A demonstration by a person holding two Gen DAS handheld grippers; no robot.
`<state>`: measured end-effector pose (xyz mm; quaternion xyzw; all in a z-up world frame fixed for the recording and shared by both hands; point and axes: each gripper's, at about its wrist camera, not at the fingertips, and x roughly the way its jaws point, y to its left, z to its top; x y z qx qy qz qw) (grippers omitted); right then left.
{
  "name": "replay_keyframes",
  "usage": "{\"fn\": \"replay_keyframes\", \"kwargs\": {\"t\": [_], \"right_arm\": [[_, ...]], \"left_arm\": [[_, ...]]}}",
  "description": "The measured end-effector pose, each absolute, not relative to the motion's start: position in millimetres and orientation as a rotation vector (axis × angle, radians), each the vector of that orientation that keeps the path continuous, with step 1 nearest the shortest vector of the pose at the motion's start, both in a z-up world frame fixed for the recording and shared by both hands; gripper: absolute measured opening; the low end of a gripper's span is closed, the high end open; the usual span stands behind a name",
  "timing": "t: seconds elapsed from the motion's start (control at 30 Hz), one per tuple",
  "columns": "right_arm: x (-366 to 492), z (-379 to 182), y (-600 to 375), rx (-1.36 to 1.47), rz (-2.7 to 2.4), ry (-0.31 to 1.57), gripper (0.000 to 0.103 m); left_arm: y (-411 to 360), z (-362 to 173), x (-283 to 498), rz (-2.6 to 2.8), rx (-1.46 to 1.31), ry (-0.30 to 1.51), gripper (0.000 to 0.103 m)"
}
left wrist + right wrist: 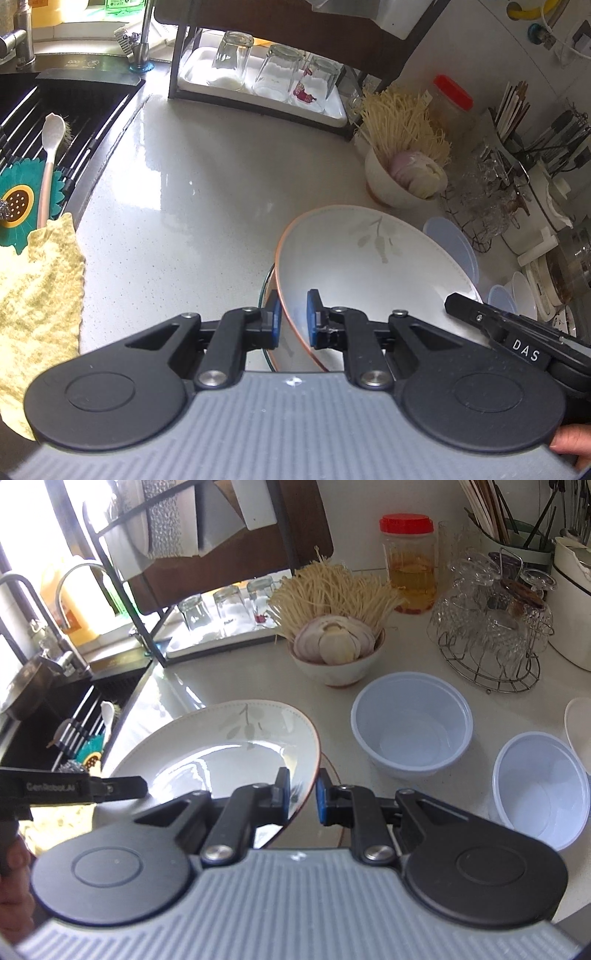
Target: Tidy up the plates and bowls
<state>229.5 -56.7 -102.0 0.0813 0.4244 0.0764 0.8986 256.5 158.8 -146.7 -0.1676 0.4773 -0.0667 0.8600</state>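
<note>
Both the left gripper [294, 319] and right gripper [303, 795] were nearly closed, pinching the white plate's [373, 258] rim between their pads. At one o'clock a ceramic bowl [338, 668] held noodles [328, 587].

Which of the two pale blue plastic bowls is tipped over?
The nearer plastic bowl, at the right edge, leans with its mouth tilted sideways; the other plastic bowl, beside the onion bowl, stands upright.

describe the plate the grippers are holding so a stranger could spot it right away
On the pale countertop right of the sink, in front of the bowl of noodles and onion, a white plate is clamped at opposite rims by the left gripper and right gripper. Unlike the plain bluish plastic bowls beside it, it has a thin brown rim and a faint leaf sprig.
</note>
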Motion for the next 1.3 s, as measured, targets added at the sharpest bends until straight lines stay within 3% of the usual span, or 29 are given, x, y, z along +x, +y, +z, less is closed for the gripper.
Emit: {"fn": "replay_keyframes", "kwargs": {"t": [1.0,1.07,1.23,1.3], "right_arm": [[228.1,-138.8,-62.7,0.144,0.154,0.95,0.022],[226.6,-140.2,-62.7,0.147,0.158,0.954,0.023],[228.9,-141.2,-60.8,0.154,0.155,0.948,0.023],[230.5,-141.6,-59.2,0.15,0.148,0.942,0.023]], "left_arm": [[139.0,-171.0,262.6,-0.111,-0.311,1.079,0.017],[139.7,-171.0,262.8,-0.107,-0.328,1.083,0.019],[144.1,-170.5,263.5,-0.119,-0.41,1.095,0.044],[143.9,-169.3,262.5,-0.11,-0.418,1.094,0.044]]}}
